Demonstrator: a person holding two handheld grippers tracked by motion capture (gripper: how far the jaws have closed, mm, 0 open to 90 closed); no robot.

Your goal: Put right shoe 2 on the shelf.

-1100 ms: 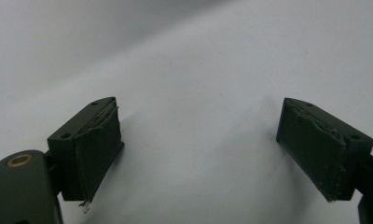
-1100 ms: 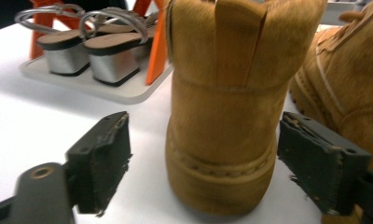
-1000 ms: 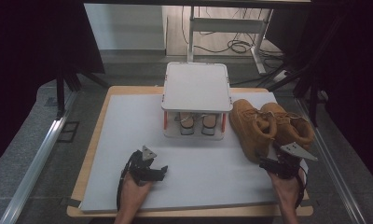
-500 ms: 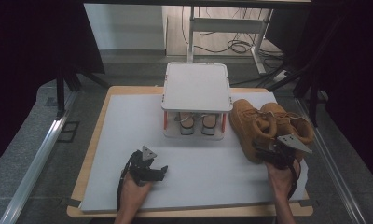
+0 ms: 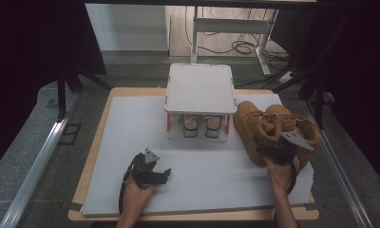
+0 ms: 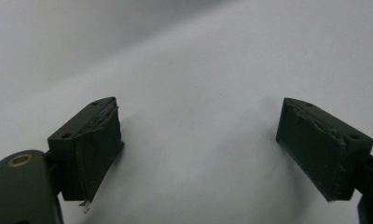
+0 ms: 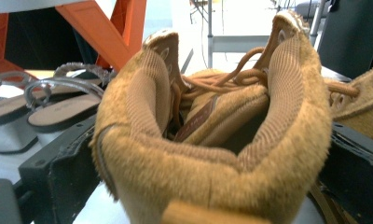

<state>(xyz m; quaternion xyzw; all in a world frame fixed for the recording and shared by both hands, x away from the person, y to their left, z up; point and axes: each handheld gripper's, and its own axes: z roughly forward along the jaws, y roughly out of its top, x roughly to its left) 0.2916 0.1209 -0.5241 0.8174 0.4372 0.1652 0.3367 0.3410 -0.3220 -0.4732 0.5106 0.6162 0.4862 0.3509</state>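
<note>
Right gripper (image 5: pixel 269 148) sits at the heel of the near tan boot (image 5: pixel 255 128), at the right side of the white table mat (image 5: pixel 131 142). In the right gripper view the boot's padded collar (image 7: pixel 212 154) lies between the two black jaws, heel end toward the camera, the opening with laces and tongue facing away. The jaws stand wide, one on each side of the collar; they have just been opening. The left jaw lies just beside the suede wall and the right jaw's upper edge shows at the far side of the collar; whether either pad touches the suede cannot be told at this angle. No squeeze mark shows on the collar.

A second tan boot (image 5: pixel 297 124) stands just beside the first, on its right, touching or nearly so. Both boots stand upright on the mat, toes pointing away from the person.

Left of the boots stands a small white shoe rack (image 5: pixel 200 88) with orange legs; a pair of sandals (image 5: pixel 200 126) lies on its lower shelf. The boot between the jaws is near the rack's right side but apart from it.

Left gripper (image 5: pixel 162 173) rests low over the mat at front left, well apart from boots and rack. In the left gripper view its jaws are spread wide with bare mat between them.
</note>
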